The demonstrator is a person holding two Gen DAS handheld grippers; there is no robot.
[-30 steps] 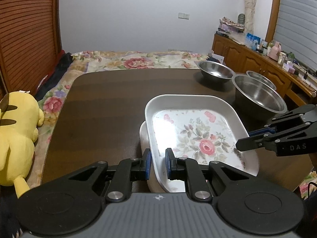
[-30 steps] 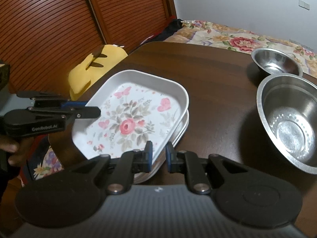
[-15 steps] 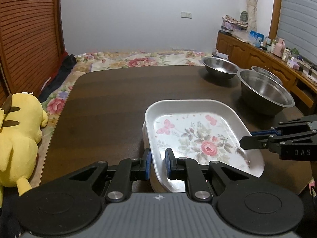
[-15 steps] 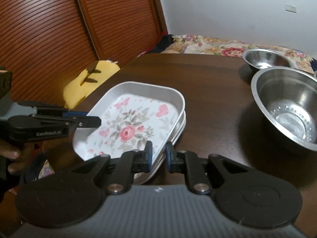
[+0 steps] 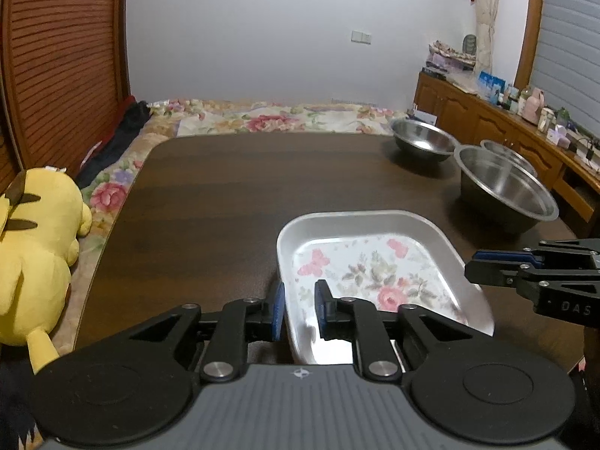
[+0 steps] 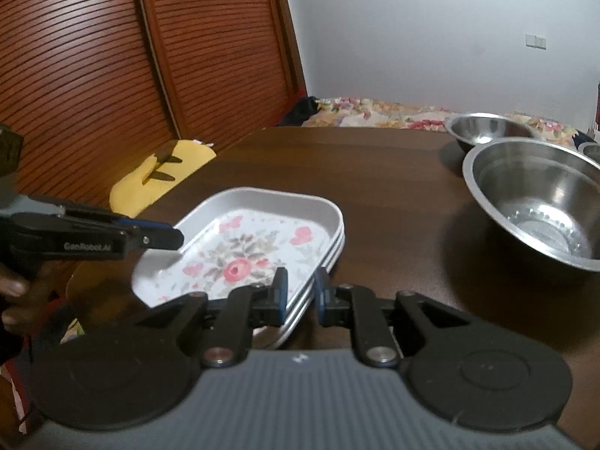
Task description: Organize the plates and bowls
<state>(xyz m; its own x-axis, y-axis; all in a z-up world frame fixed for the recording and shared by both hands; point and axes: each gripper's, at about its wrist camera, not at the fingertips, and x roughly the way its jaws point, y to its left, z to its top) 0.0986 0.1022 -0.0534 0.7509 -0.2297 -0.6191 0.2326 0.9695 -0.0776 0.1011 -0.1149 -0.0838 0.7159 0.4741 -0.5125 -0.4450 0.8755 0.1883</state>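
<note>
Only the right wrist view shows the floral tray [image 6: 258, 247] lying on a stack of others near the table's [image 5: 225, 195] front edge. Left gripper [image 5: 299, 309], just opening, straddles its rim loosely; right gripper [image 6: 300, 292] likewise, barely parted. Steel bowls [image 5: 502, 187] crowd the right edge; the left half lies open.

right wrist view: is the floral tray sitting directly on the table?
No. The floral tray rests nested on other white trays, whose stacked rims show beneath its right edge, above the table.
</note>
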